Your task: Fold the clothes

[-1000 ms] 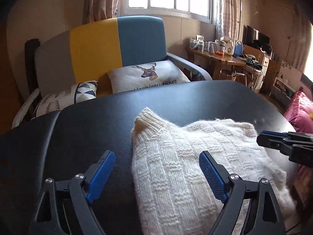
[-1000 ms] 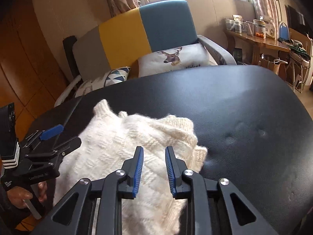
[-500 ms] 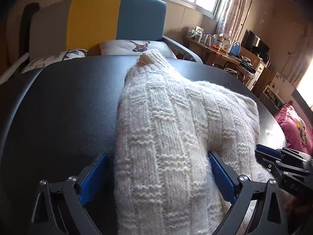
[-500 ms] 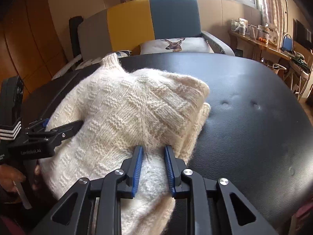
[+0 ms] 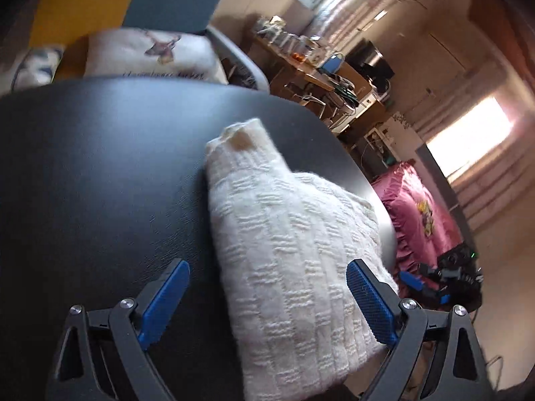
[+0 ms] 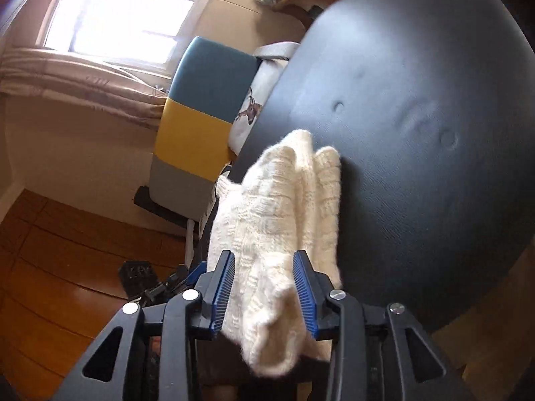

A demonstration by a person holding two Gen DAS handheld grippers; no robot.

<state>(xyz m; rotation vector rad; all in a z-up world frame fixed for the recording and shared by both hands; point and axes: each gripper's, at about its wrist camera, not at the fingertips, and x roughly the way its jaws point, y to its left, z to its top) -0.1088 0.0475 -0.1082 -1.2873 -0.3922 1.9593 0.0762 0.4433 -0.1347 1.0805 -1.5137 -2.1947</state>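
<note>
Surface: black padded leather table (image 5: pixel 100 173)
Garment: cream chunky-knit sweater (image 5: pixel 294 260), soft, floppy
Left gripper (image 5: pixel 267 300): spread wide
Right gripper (image 6: pixel 264 287): pinching bunched knit edge
Hold: thick hem

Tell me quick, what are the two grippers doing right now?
Left gripper: open wide, holding nothing; the white sweater lies between its fingers.
Right gripper: closed on the sweater.
</note>
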